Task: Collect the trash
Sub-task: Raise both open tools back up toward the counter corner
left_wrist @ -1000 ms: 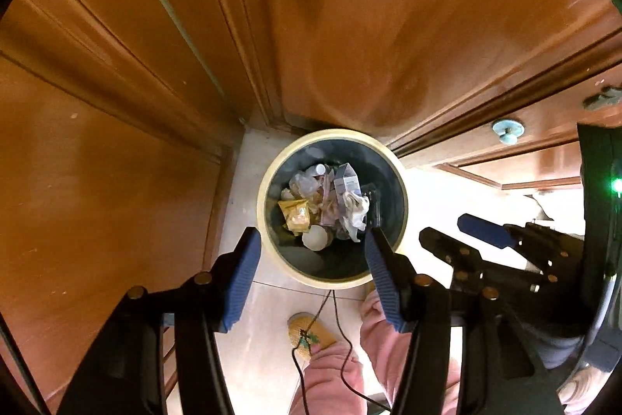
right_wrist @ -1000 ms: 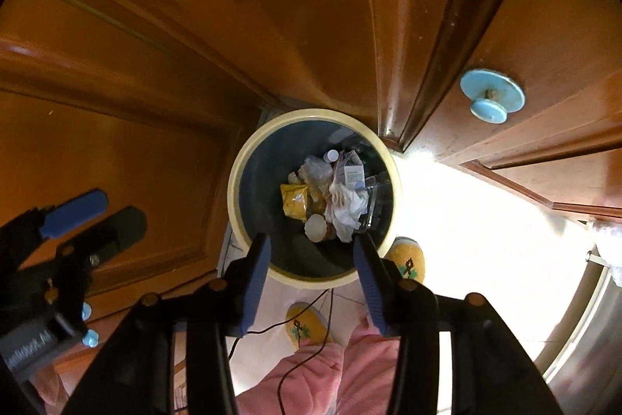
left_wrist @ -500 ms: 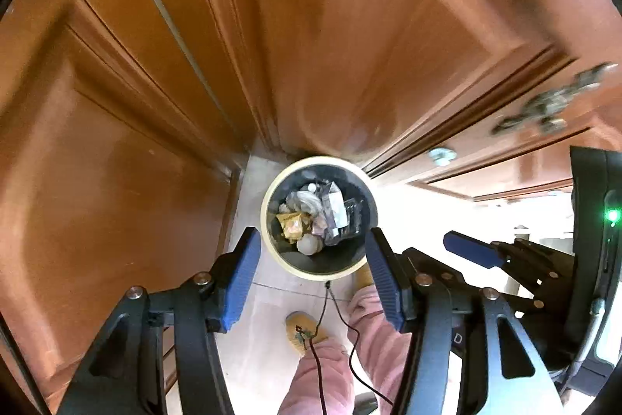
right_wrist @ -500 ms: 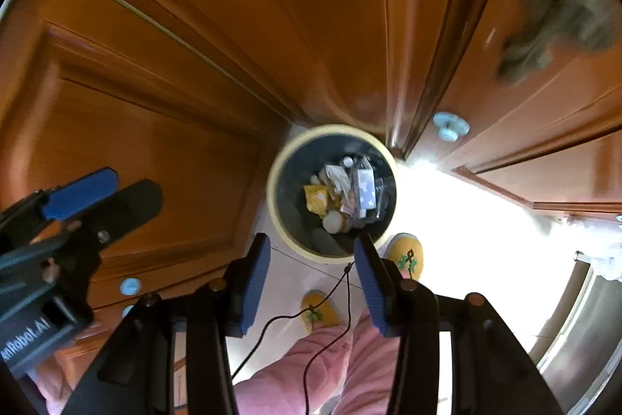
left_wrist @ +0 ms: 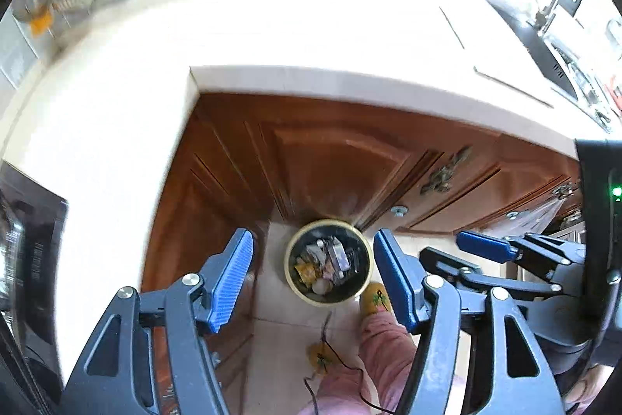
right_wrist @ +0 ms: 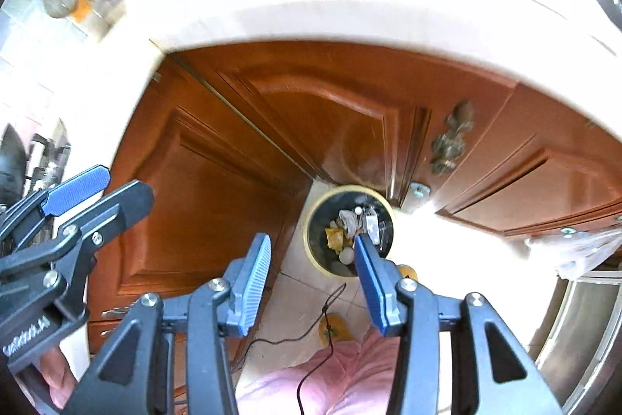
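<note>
Only left wrist shows sink (left_wrist: 559,65); left gripper (left_wrist: 311,279) just widened — empty; right gripper (right_wrist: 311,275) parted — empty

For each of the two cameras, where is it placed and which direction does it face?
Left wrist: sits on the left gripper, faces steeply down at the trash bin below the countertop; shows its blue fingers, the right gripper, pink trouser legs.
Right wrist: sits on the right gripper, faces down at the trash bin; shows the left gripper.
Shared: bin, wooden cabinets, yellow slippers.
</note>
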{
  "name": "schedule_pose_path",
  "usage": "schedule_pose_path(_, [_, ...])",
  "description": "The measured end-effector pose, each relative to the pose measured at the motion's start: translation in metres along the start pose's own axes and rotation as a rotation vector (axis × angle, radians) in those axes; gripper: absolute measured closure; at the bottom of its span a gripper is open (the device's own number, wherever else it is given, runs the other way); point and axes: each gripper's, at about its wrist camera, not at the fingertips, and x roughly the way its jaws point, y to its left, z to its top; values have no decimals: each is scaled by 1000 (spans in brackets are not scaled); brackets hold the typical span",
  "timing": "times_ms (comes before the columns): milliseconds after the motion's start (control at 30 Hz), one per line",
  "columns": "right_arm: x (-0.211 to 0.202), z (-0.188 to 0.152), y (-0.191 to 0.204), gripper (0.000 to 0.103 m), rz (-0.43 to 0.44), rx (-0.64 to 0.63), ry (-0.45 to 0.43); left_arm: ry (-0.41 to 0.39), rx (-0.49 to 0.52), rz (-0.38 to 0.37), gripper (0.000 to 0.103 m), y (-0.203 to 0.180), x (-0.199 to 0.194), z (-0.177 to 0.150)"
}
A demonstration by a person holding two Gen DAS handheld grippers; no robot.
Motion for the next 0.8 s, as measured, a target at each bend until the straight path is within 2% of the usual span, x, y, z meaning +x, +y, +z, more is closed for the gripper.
schedule_pose_path(200, [-65, 7, 10, 58, -16, -16, -104, -96, 12, 1, 38, 5, -58, 22])
schedule_pose_path(400, [-135, 30, 8, 58, -81, -35, -231, -250, 69, 20, 34, -6, -117, 59])
schedule_pose_path(600, [-193, 69, -9, 58, -117, -17, -361, -391, 115, 39, 29, -18, -161, 101])
schedule_pose_path(800, [-229, 128, -24, 57, -99, -40, -429, -480, 130, 79, 19, -30, -179, 160])
